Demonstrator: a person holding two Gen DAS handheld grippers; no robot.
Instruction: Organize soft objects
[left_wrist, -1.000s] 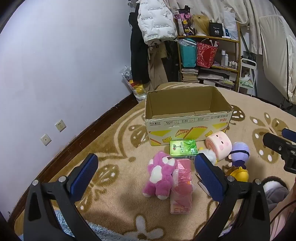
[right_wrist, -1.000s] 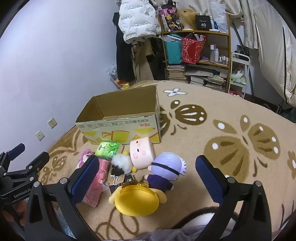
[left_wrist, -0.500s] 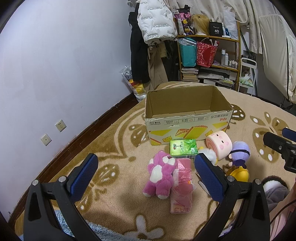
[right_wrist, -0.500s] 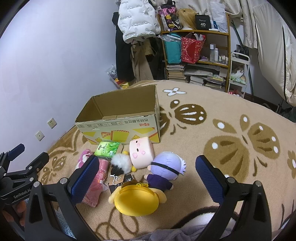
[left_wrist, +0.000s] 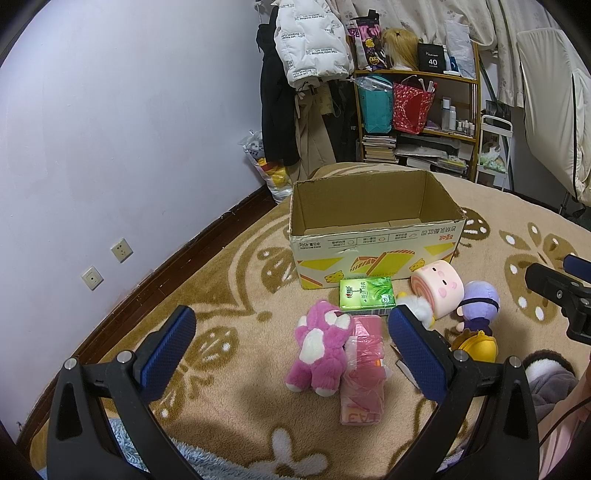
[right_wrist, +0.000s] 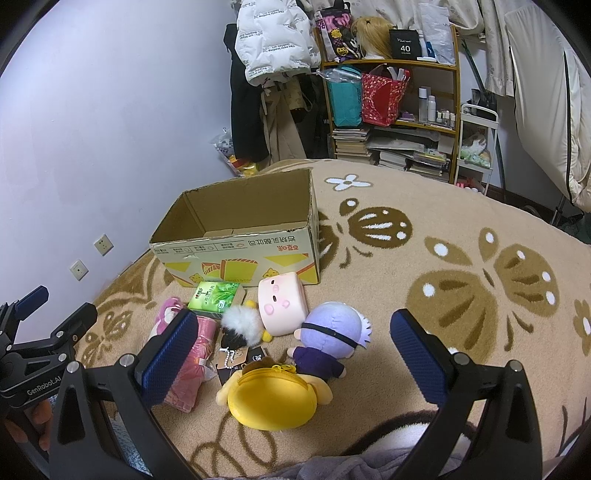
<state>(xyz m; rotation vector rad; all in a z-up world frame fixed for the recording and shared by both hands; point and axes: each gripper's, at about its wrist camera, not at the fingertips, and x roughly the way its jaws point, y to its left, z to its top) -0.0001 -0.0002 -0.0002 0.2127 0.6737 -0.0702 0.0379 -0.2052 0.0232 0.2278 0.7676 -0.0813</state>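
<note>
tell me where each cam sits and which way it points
Left wrist: on the left gripper, low over the rug, facing the box and wall; its open fingers show, the right gripper at the right edge.
Right wrist: on the right gripper, facing the box from its right; its open fingers show, the left gripper at left.
Shared: box, pink plush, shelf.

**Both grippers wide open, holding nothing**

We hold the left gripper (left_wrist: 291, 343) low, and its blue-padded fingers (left_wrist: 168, 349) stand far apart with nothing between them. Our right gripper (right_wrist: 295, 345) is in the same pose, its jaws wide open and empty. In the right wrist view, we see the left gripper at the left edge, with our fingers (right_wrist: 35, 417) around its handle.
</note>
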